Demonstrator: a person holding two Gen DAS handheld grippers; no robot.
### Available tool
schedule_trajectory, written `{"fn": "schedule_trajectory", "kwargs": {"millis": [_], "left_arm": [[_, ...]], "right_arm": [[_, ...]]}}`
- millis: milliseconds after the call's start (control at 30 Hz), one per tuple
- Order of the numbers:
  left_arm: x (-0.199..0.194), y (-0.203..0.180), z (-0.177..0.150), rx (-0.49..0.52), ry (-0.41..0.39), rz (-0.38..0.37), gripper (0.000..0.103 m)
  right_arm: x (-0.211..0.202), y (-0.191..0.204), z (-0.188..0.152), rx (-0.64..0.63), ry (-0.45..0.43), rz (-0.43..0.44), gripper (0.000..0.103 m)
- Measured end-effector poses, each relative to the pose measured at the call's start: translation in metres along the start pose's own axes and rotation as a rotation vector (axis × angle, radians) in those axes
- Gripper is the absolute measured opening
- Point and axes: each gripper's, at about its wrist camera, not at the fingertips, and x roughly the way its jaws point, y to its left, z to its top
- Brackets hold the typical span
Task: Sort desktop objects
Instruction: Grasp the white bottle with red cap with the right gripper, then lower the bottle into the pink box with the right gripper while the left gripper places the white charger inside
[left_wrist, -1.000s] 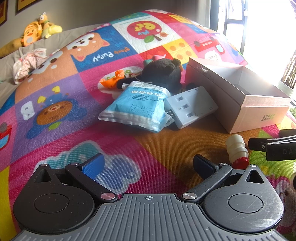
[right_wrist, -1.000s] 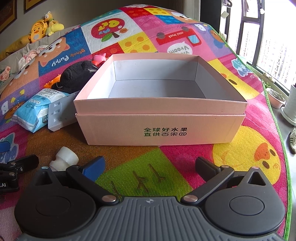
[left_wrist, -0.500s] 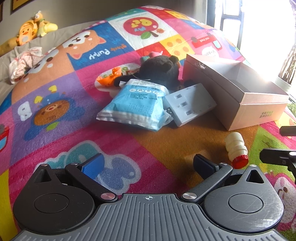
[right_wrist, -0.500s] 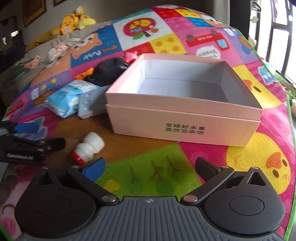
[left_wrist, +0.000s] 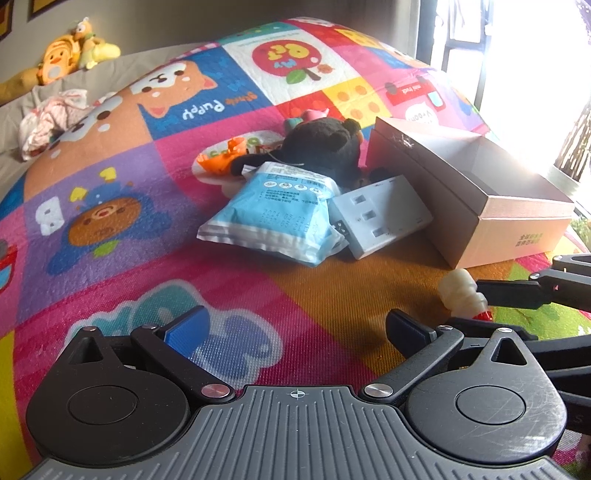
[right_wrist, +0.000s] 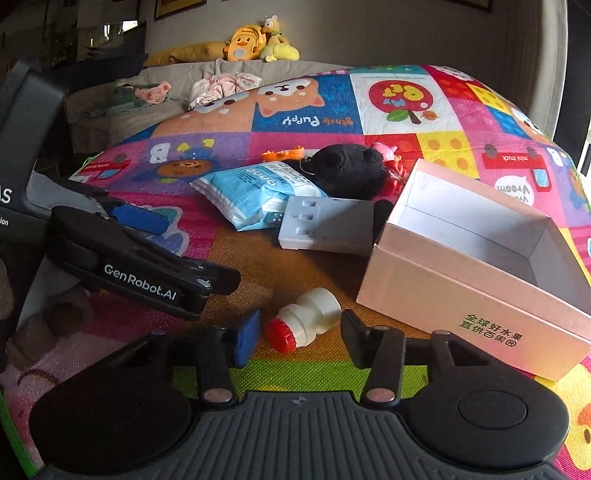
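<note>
Small white bottle (right_wrist: 309, 322) with red cap, lying on the play mat (right_wrist: 332, 277).
Right claw (right_wrist: 300, 336) straddles it, fingers apart, not touching; left claw (left_wrist: 295, 325) hovers wide open, holding nothing.

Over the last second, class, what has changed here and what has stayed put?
The right gripper has swung left and come down, its open jaws now either side of the small white red-capped bottle, not yet closed. The bottle, pink cardboard box and open left gripper stayed put.
</note>
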Motion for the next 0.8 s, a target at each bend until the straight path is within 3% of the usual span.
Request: {"fn": "schedule_trajectory", "kwargs": {"millis": [67, 233, 333, 400, 467, 567, 633, 667, 700, 800], "left_arm": [[0.000, 0.000, 0.000, 0.000, 0.000, 0.000, 0.103], [0.000, 0.000, 0.000, 0.002, 0.000, 0.002, 0.103], [-0.001, 0.000, -0.001, 0.001, -0.006, 0.007, 0.103], [-0.007, -0.003, -0.001, 0.007, -0.051, 0.036, 0.103], [-0.016, -0.011, 0.000, 0.080, -0.126, 0.001, 0.103], [-0.015, -0.037, 0.007, 0.274, -0.181, -0.004, 0.102], [-0.006, -0.052, 0.015, 0.366, -0.181, -0.018, 0.091], [0.004, -0.060, 0.020, 0.404, -0.166, -0.025, 0.078], [0.013, -0.065, 0.025, 0.428, -0.153, -0.021, 0.075], [0.040, -0.076, 0.037, 0.472, -0.146, 0.012, 0.079]], "right_arm": [[-0.005, -0.003, 0.000, 0.023, -0.003, 0.002, 0.027], [-0.036, -0.029, -0.001, 0.130, -0.035, 0.013, 0.024], [-0.054, -0.047, -0.008, 0.201, -0.061, -0.031, 0.024], [-0.061, -0.057, -0.015, 0.238, -0.073, -0.067, 0.024], [-0.065, -0.067, -0.025, 0.286, -0.073, -0.097, 0.024], [-0.066, -0.077, -0.039, 0.330, -0.060, -0.143, 0.024], [-0.064, -0.079, -0.045, 0.345, -0.047, -0.154, 0.028], [-0.063, -0.080, -0.048, 0.352, -0.046, -0.153, 0.032], [-0.062, -0.079, -0.050, 0.356, -0.049, -0.154, 0.037], [-0.059, -0.076, -0.054, 0.348, -0.058, -0.166, 0.049]]}}
